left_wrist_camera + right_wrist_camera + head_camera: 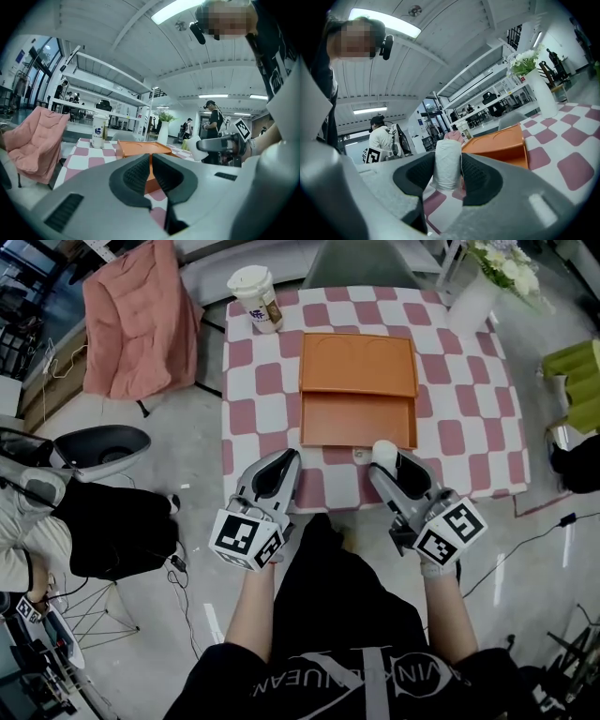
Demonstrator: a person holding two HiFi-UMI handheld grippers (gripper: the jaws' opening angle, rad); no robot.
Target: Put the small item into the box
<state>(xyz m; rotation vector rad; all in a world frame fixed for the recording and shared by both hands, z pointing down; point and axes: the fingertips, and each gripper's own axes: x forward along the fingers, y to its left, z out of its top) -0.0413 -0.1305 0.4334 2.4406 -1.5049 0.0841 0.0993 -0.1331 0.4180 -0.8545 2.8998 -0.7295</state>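
From the head view we see a checkered counter (pixel 469 399) carrying an open orange box (pixel 358 390). A paper cup (pixel 255 298) stands near the counter's far left corner and a white vase (pixel 473 301) of flowers near its far right corner. A pink chair (pixel 131 315) sits off the counter's left side. Both tools hang over the near edge. The left hand-held gripper (pixel 286 460) points towards the box's near left corner. The right hand-held gripper (pixel 386 460) is just short of the box's near right corner, with a white roll (pixel 384 448) at its tip, outside the box.

In the left gripper view we find the left hand-held gripper (pixel 150 171) with its jaws drawn together and nothing between them, leaving only a thin slit through which orange shows. Beyond them lie the box (pixel 140 149), the cup (pixel 98 132) and the pink chair (pixel 35 140). The other tool (pixel 220 144) enters from the right.

In the right gripper view we see the right hand-held gripper (pixel 447 173) clamped on the white roll (pixel 447 164), which stands upright between the dark pads and rises above them. The box (pixel 499 143) lies just ahead to the right on the counter (pixel 576 168), and the vase (pixel 543 93) stands farther back.
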